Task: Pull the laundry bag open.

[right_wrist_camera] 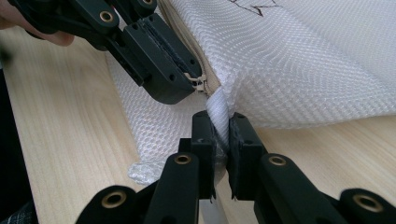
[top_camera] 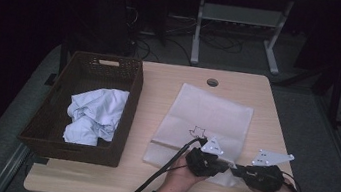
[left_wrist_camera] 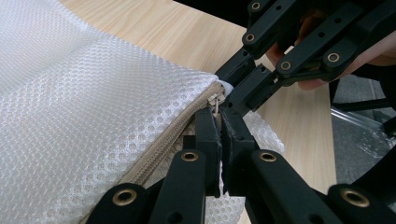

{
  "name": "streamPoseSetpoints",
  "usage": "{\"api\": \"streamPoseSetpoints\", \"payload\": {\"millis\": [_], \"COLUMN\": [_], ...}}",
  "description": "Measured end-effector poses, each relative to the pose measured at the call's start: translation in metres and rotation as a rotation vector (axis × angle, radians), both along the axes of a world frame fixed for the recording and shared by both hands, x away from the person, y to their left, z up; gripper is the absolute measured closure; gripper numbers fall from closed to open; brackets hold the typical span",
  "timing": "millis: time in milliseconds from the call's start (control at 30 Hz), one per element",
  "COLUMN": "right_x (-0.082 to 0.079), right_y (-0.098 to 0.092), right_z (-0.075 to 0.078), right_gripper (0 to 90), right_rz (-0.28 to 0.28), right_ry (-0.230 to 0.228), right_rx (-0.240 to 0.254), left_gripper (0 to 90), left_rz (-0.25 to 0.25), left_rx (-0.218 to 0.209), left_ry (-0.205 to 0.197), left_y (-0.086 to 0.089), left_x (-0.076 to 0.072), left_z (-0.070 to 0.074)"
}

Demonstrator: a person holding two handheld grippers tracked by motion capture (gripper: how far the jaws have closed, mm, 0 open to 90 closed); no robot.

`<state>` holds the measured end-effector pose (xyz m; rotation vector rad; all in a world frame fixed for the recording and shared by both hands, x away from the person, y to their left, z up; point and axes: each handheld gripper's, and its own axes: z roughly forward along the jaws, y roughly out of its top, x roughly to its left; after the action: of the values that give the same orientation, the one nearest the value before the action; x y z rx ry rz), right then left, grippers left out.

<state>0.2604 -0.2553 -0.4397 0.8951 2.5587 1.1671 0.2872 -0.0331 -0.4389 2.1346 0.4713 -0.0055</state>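
A white mesh laundry bag [top_camera: 206, 116] lies flat on the wooden table [top_camera: 159, 89], with a beige zipper [left_wrist_camera: 163, 149] along its near edge. In the left gripper view my left gripper [left_wrist_camera: 219, 116] is shut on the small metal zipper pull [left_wrist_camera: 216, 103] at the bag's corner. Facing it, my right gripper [right_wrist_camera: 221, 126] is shut on a bunched bit of the bag's corner fabric [right_wrist_camera: 218, 109]. The two grippers meet tip to tip near the table's front edge, the left gripper [top_camera: 226, 167] just left of the right gripper [top_camera: 238, 171].
A dark wicker basket [top_camera: 90, 62] stands at the table's left with a crumpled light blue cloth [top_camera: 95, 115] inside. A cable hole [top_camera: 212, 82] sits near the far edge. A desk frame and cables stand on the floor behind.
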Motion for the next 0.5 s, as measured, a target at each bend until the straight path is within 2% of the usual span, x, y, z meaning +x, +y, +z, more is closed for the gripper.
{"api": "streamPoseSetpoints", "payload": {"millis": [167,500], "right_x": [-0.0007,-0.0011], "right_y": [0.0017,0.0001], "right_z": [0.0004,0.001], "right_gripper": [82.1,82.8], "right_rz": [0.002,-0.008], "right_ry": [0.001,0.006], "right_rx": [-0.009,-0.002], "left_gripper": [87.2,87.4], "left_rz": [0.021,0.034], "left_rx": [0.024,0.016], "left_ry": [-0.026,-0.005], "left_y": [-0.0013,0.0004], "left_x": [-0.003,-0.0016], "left_z": [0.0004,-0.0002]}}
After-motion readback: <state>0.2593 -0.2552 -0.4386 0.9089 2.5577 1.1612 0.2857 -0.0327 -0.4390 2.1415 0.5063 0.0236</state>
